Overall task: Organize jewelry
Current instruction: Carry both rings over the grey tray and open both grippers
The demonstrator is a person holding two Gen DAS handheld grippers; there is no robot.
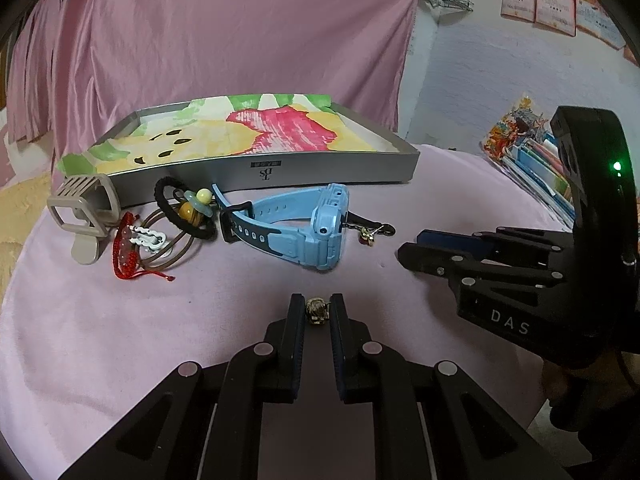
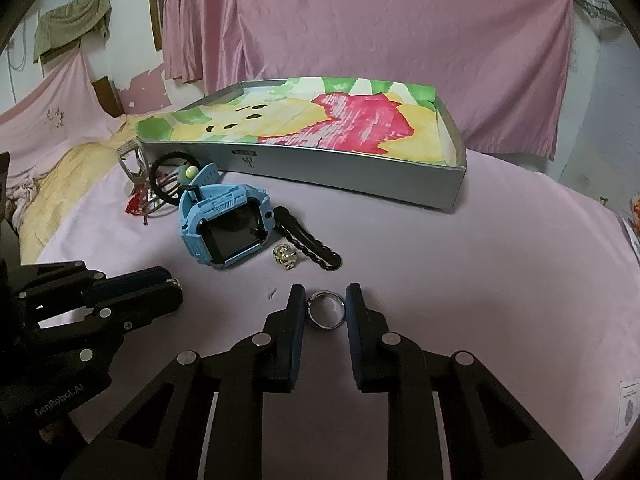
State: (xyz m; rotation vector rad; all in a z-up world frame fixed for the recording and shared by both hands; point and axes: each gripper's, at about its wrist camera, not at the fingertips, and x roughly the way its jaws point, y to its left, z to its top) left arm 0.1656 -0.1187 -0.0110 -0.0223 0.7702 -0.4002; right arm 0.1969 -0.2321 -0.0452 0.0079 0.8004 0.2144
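Observation:
My left gripper point(image 1: 317, 307) is closed on a small dark-gold charm point(image 1: 317, 311) between its fingertips. My right gripper point(image 2: 325, 299) grips a silver ring point(image 2: 326, 309) between its fingertips, just above the pink cloth. A silver box point(image 1: 320, 168) lined with a colourful painted paper stands at the back; it also shows in the right wrist view point(image 2: 360, 176). In front of it lie a blue watch point(image 1: 298, 226), a black hair tie with beads point(image 1: 188, 210), a red bracelet point(image 1: 128, 248), a beige hair claw point(image 1: 86, 210), a gold earring point(image 2: 286, 258) and a black braided loop point(image 2: 310, 246).
The table is covered by a pink cloth point(image 2: 480, 280). A pink curtain point(image 1: 200, 40) hangs behind. A stack of booklets point(image 1: 532, 160) lies at the right edge. A yellow cloth point(image 2: 60, 184) lies to the left.

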